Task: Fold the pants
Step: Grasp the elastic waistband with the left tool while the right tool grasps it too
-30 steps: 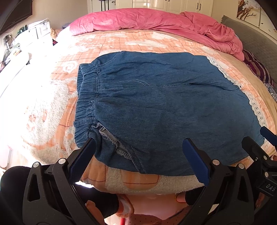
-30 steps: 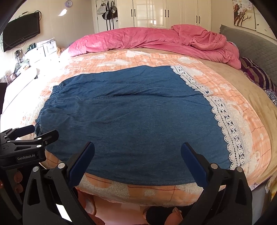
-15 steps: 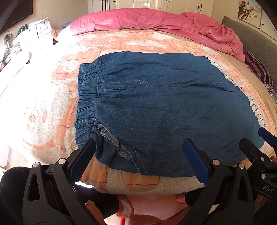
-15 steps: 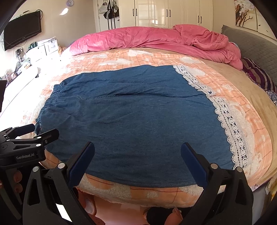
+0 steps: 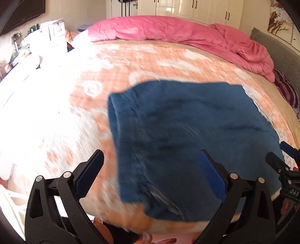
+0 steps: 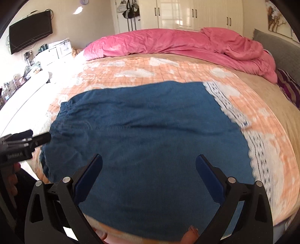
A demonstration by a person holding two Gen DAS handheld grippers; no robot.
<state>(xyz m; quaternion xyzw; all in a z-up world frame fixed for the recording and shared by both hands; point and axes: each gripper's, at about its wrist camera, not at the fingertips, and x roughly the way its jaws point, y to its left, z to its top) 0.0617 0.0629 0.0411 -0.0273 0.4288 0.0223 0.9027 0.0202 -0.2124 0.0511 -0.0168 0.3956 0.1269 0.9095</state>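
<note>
On the bed (image 6: 262, 97), spread with an orange-and-white checked blanket (image 6: 150, 73), the blue denim pants (image 6: 150, 135) lie flat along the near edge, waistband at the left, white lace trim (image 6: 234, 116) bordering their right side. Beyond them a pink duvet (image 6: 178, 43) is heaped at the far side, leaving a bare blanket strip between. White wardrobes (image 6: 187, 13) line the back wall; a television (image 6: 31, 37) hangs at left. Left gripper (image 5: 150, 169) and right gripper (image 6: 149, 169) hover over the near edge, fingers apart, holding nothing. Both views are motion-blurred.
</note>
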